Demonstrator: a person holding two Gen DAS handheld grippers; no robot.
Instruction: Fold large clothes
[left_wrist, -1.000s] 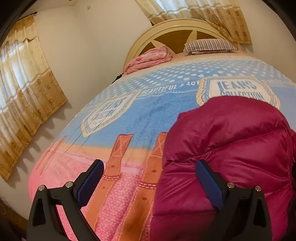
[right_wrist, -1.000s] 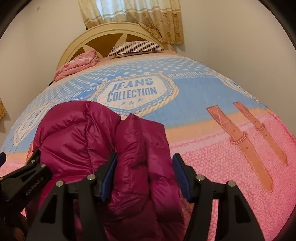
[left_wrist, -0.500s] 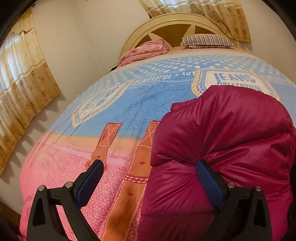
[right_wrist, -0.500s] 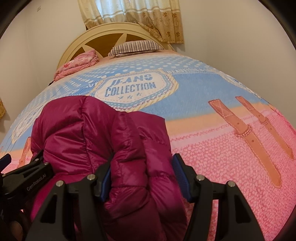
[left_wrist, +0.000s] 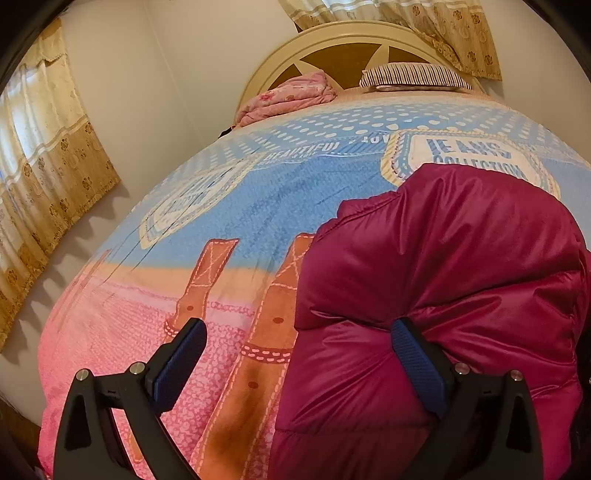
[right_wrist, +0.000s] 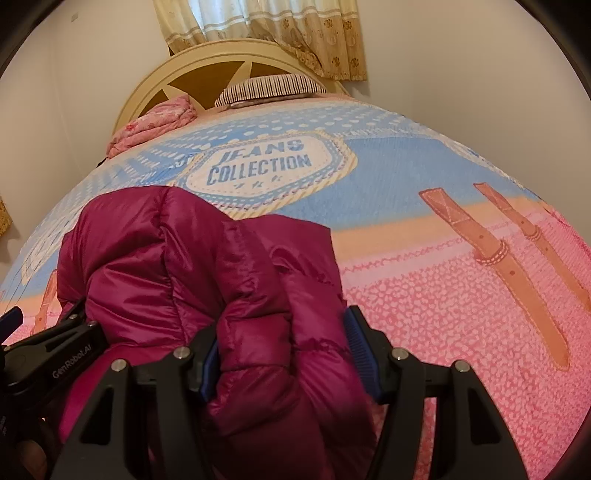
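Note:
A magenta puffer jacket (left_wrist: 443, 277) lies bunched on the bed, at the right in the left wrist view and lower left in the right wrist view (right_wrist: 192, 266). My left gripper (left_wrist: 299, 365) is open; its right finger presses against the jacket's left side and its left finger hangs over the bedspread. My right gripper (right_wrist: 284, 354) is open, with a thick fold of the jacket between its fingers. The left gripper's body (right_wrist: 48, 354) shows at the lower left of the right wrist view.
The bedspread (right_wrist: 424, 295) is blue and pink with a "JEANS COLLECTION" print. A striped pillow (right_wrist: 269, 86) and a folded pink quilt (right_wrist: 151, 125) lie by the cream headboard (left_wrist: 332, 44). Curtains (left_wrist: 40, 177) hang at the left; the bed's left edge drops off there.
Both grippers have moved forward and lower over the bed. The jacket fold now sits deeper between the right gripper's fingers. Both stay open.

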